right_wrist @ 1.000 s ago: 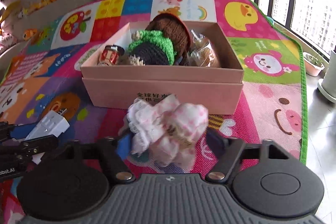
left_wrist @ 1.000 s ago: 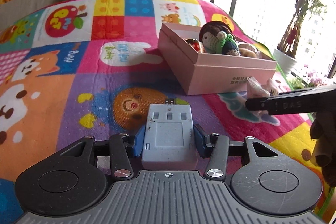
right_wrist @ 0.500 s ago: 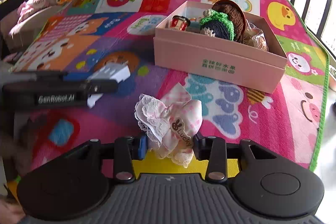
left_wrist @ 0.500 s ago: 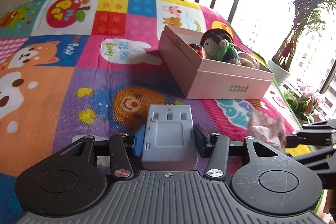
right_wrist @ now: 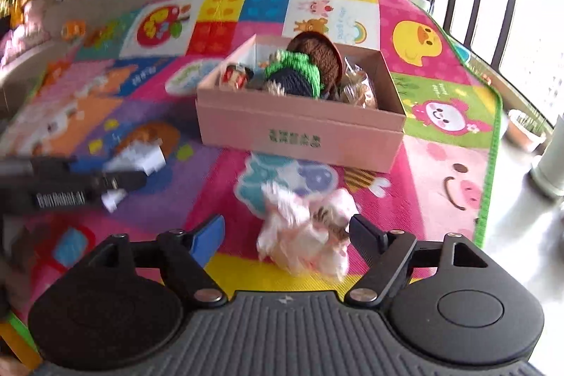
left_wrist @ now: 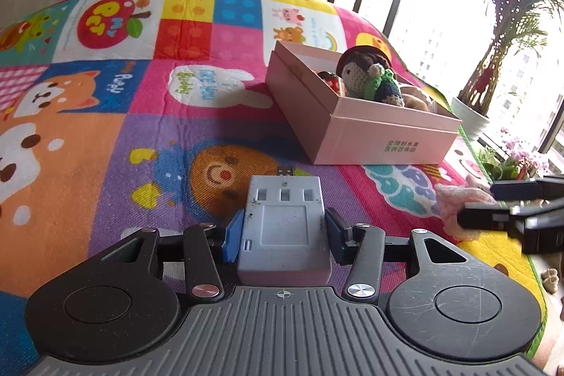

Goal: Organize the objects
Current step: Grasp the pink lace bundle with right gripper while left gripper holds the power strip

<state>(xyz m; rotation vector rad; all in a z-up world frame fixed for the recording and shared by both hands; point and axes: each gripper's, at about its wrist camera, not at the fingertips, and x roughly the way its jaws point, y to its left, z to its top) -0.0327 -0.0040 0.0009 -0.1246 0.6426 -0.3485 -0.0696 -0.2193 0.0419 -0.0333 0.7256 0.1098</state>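
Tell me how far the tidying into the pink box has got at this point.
Done: the pink box already holds a crocheted doll, a small jar and a wrapped snack. In hand: the left gripper is clamped on a grey charger. Left: the right gripper stands open around the pink lace bow, blurred, so that and the charger remain outside the box.

floor: cartoon play mat point(left_wrist: 105, 136) | bright windows point(left_wrist: 440, 6) | potted plant point(left_wrist: 493, 73)

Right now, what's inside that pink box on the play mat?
The pink box holds a crocheted doll with brown hair and green collar, a small red jar and a crinkly wrapped snack. Anything beneath them is covered.
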